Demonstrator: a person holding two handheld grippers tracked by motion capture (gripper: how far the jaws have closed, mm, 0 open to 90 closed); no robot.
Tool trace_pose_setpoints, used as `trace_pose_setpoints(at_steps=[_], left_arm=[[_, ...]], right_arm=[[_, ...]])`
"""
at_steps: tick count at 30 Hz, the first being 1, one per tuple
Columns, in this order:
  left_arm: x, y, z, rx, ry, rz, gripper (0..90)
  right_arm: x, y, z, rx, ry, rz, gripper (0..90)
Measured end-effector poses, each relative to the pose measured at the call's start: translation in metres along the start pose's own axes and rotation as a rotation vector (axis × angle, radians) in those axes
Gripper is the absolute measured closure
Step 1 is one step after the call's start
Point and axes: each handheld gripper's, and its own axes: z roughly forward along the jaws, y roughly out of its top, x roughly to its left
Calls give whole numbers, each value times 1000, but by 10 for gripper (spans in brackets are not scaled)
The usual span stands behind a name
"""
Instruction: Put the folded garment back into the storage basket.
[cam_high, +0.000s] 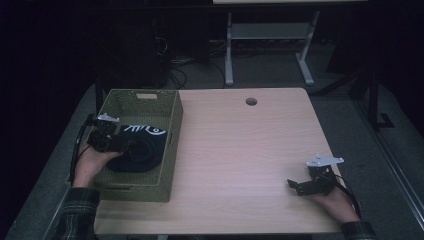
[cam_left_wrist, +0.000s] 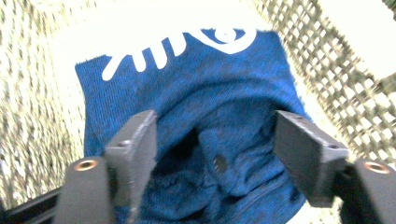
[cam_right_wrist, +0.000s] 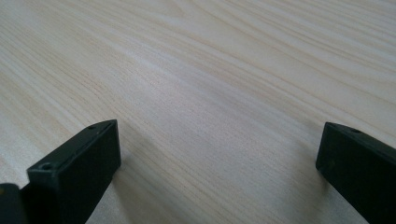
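Left gripper (cam_high: 111, 143) reaches down into the green basket (cam_high: 172, 131) at the table's left edge, its jaws spread apart with nothing pinched between them. Seen from the left gripper view, the jaws straddle a rumpled fold of the blue cloth (cam_left_wrist: 205, 116), which lies flat-ish on the basket floor with a white printed mark toward its far end; a small dark button or snap sits in the folds between the jaws. Whether the jaw tips actually press into the fabric or hang just above it I cannot tell, since that view is blurred. From the high view the cloth (cam_high: 145, 145) appears as a dark bundle filling the near half of the basket, directly under and just ahead of the left gripper. Judging by this, the work is at an early or a closing point: either the cloth is about to be grasped and lifted out, or it has just been let go inside; the open jaws alone do not settle which. Right gripper (cam_high: 300, 186) rests low over the bare table (cam_high: 240, 150) near the front right corner, well apart from the basket, jaws also wide apart and holding nothing, with plain wood grain beneath them in the right gripper view.
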Motion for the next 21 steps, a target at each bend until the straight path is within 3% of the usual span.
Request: trace_pose_setpoints(at_steps=[5, 8, 11, 15, 19, 21], left_arm=[[-13, 12, -10, -55, 8, -11, 199], [-21, 20, -14, -92, -12, -25, 167], [-31, 27, -18, -119, -29, -14, 162], [-47, 34, -19, -164, -70, -9, 160], [-65, 39, -15, -180, -103, 11, 160], [-79, 43, -12, -193, -130, 28, 160]], right_arm=[[0, 0, 0, 0, 1, 1, 0], [0, 0, 0, 0, 1, -2, 0], [0, 0, 0, -1, 1, -2, 0], [0, 0, 0, 0, 1, -1, 0], [0, 0, 0, 0, 2, 0, 0], [0, 0, 0, -1, 3, -3, 0]])
